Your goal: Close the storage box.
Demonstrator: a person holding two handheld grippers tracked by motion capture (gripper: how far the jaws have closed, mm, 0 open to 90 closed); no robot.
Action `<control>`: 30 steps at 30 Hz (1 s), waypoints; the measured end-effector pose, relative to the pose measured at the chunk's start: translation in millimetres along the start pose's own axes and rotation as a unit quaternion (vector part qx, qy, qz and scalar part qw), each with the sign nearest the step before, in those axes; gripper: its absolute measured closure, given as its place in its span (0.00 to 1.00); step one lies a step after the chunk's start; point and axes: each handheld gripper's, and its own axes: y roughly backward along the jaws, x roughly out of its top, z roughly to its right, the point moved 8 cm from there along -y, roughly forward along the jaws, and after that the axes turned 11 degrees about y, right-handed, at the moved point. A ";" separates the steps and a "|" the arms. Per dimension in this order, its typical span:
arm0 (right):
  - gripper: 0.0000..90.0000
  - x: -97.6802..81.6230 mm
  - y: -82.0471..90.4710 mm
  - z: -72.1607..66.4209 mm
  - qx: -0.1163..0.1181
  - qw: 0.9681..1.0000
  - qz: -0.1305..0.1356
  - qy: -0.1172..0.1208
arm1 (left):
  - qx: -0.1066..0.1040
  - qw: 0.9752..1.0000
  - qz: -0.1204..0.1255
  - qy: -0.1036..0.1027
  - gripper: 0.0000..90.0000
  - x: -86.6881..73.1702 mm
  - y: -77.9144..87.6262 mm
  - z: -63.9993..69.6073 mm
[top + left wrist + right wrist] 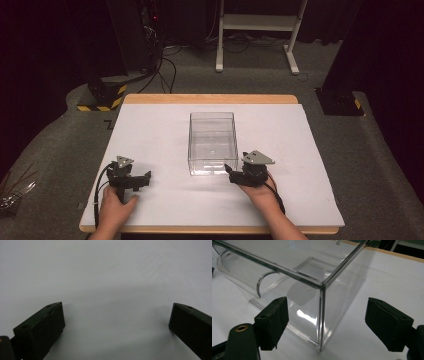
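Two hand-held grippers are in my hands. My right hand-held gripper [325,323] stands released, its jaws spread to either side of the near right corner of the clear plastic box [212,142], not pressing it. My left hand-held gripper [116,322] gapes with nothing in it, well left of the box, over the white desk [150,130].

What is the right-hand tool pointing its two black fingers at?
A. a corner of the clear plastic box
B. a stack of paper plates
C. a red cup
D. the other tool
A: in the right gripper view the near corner of the clear plastic box stands between the open fingers of the right gripper, not touched by either one.
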 end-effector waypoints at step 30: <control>0.25 -1.0 -3.6 10.2 0.005 1.000 -0.008 -0.022 | 0.000 1.000 0.000 0.000 0.01 0.0 0.0 0.0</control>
